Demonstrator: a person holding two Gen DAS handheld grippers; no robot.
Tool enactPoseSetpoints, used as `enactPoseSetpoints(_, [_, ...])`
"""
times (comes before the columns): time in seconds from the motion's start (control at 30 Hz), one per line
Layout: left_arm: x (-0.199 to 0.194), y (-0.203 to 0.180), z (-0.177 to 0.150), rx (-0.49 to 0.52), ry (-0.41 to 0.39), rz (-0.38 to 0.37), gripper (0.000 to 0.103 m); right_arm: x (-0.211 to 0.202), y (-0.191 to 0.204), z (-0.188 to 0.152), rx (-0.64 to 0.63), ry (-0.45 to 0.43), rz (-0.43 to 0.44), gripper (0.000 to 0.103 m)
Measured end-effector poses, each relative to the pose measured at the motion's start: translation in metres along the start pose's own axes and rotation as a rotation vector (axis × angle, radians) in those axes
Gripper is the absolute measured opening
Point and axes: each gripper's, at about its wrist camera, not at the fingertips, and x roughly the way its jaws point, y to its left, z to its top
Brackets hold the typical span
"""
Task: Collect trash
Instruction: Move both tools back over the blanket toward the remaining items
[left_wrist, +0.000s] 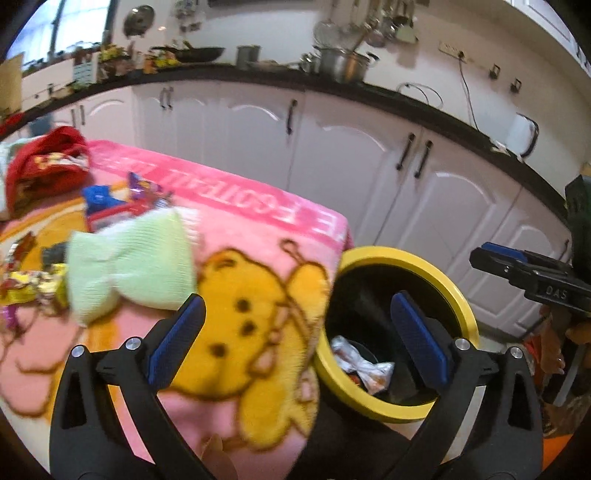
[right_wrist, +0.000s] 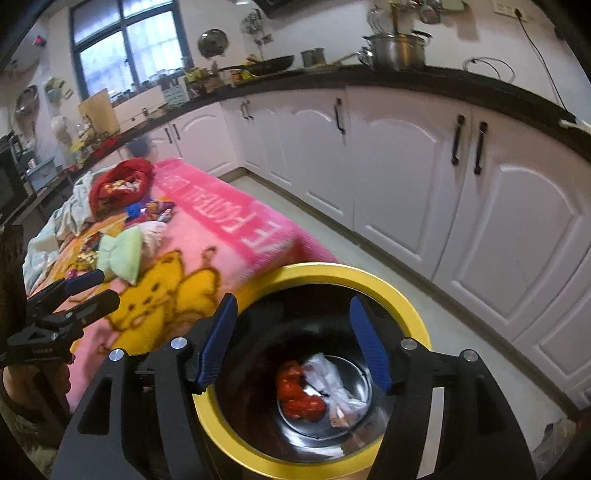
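Note:
A yellow-rimmed bin (left_wrist: 460, 295) (right_wrist: 402, 291) stands beside a table covered with a pink bear blanket (left_wrist: 236, 221) (right_wrist: 207, 218). Inside it lie a silver wrapper (left_wrist: 364, 363) (right_wrist: 332, 387) and a red wrapper (right_wrist: 295, 395). My left gripper (left_wrist: 295, 325) is open and empty, over the blanket's edge and the bin. My right gripper (right_wrist: 293, 328) is open and empty, right above the bin mouth; it also shows in the left wrist view (left_wrist: 517, 266). Snack wrappers (left_wrist: 26, 284) (right_wrist: 86, 254) lie on the blanket's far left.
A pale green cloth (left_wrist: 129, 266) (right_wrist: 122, 254), a red garment (left_wrist: 48, 162) (right_wrist: 122, 181) and blue and purple packets (left_wrist: 122, 199) (right_wrist: 151, 210) lie on the blanket. White kitchen cabinets (left_wrist: 369, 166) (right_wrist: 406, 177) and a cluttered dark counter run behind.

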Motion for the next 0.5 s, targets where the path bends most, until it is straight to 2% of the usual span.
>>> enactPoseSetpoints(0.5, [-0.078, 0.072, 0.002, -0.095, -0.157, 0.161, 0.092, -0.006, 0.087, 0.024, -0.137, -0.038, 0.112, 0.061])
